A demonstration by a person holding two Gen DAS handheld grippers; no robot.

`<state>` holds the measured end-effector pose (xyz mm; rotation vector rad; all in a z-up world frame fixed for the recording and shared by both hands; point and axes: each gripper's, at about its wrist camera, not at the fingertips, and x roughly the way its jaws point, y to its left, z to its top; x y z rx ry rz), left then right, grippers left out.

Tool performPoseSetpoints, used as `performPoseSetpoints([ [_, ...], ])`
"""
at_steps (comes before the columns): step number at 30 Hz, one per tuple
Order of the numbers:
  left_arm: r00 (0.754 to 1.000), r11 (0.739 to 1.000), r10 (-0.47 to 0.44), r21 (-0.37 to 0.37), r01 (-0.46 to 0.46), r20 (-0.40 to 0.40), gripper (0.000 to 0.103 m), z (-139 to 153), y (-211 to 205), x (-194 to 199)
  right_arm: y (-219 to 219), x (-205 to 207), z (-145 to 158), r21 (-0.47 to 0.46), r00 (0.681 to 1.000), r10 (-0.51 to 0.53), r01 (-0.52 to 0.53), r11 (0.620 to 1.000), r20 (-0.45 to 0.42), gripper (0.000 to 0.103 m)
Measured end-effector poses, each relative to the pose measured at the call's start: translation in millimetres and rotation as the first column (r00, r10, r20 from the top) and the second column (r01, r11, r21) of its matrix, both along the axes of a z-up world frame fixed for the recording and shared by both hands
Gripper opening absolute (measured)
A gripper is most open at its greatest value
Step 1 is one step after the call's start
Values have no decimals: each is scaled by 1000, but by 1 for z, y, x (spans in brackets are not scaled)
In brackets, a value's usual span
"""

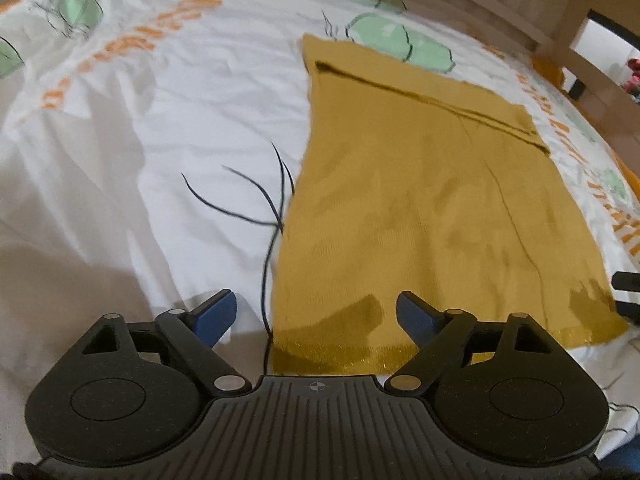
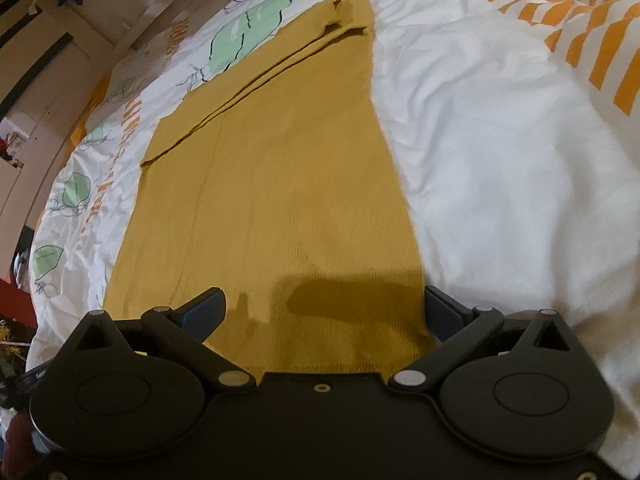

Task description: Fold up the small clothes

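The mustard knit garment (image 1: 420, 208) is spread on the printed duvet (image 1: 160, 128), long axis running away, its near hem straddled by both empty, wide-apart grippers, left (image 1: 316, 316) and right (image 2: 324, 312).

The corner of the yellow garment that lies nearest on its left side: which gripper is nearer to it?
Left. The left gripper hovers open right over that corner of the yellow garment; the right gripper hovers open over the opposite near corner.
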<state>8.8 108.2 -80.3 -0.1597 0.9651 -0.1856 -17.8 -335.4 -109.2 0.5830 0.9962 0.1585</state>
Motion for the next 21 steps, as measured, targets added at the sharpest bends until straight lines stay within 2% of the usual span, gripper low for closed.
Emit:
performPoseSetpoints([
  [7, 998, 998, -64, 17, 65, -24, 82, -8, -5, 5, -1, -3, 2, 10, 998, 63, -63, 998, -13, 102],
  [10, 997, 997, -73, 19, 74, -23, 77, -8, -3, 5, -1, -3, 1, 5, 997, 76, -75, 997, -16, 102],
  [14, 997, 997, -76, 6, 76, -12, 64, -4, 0, 1, 1, -2, 0, -4, 996, 86, -86, 996, -27, 102],
  [21, 996, 996, -88, -12, 87, -6, 61, -1, 1, 0, 1, -2, 0, -8, 995, 92, -92, 996, -28, 102],
])
